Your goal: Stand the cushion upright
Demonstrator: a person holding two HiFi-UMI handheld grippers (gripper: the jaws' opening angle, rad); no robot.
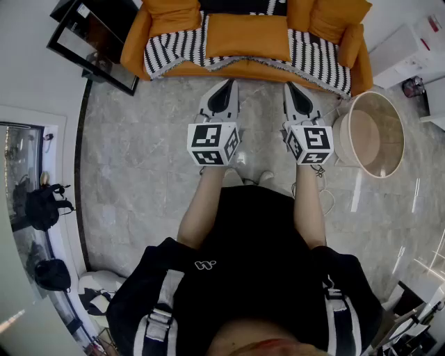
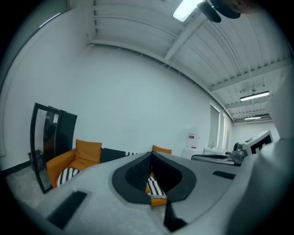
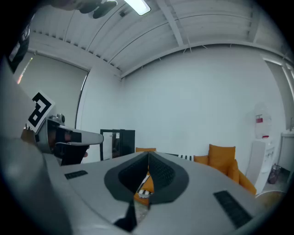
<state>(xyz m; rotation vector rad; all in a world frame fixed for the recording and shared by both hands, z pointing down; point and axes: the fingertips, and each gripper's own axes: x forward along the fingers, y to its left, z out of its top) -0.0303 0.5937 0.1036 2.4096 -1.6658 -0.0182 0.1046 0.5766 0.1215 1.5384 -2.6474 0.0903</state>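
Far left, by the wall: a black-framed panel (image 1: 94, 42), just beside the arm of the orange sofa (image 1: 133, 45).

Left gripper (image 1: 229, 85): I hold it out over the grey floor (image 1: 139, 160), short of the sofa's front edge and about level. Its fingers are clenched tip to tip with nothing between them; the left gripper view confirms this, the tips meeting at (image 2: 151, 153).

Centre: the cushion (image 1: 247, 36) is orange and lies flat on the sofa seat, on top of a black-and-white striped throw (image 1: 174, 47). It is well apart from both grippers. Other orange cushions (image 1: 170, 14) sit propped at the seat corners.

Right gripper (image 1: 289, 87): parallel to the left one and likewise short of the sofa. Its fingers are clenched and empty, as seen in the right gripper view (image 3: 148, 154).

Far right: a round table (image 1: 379, 163) stands on the floor near the sofa's right end.
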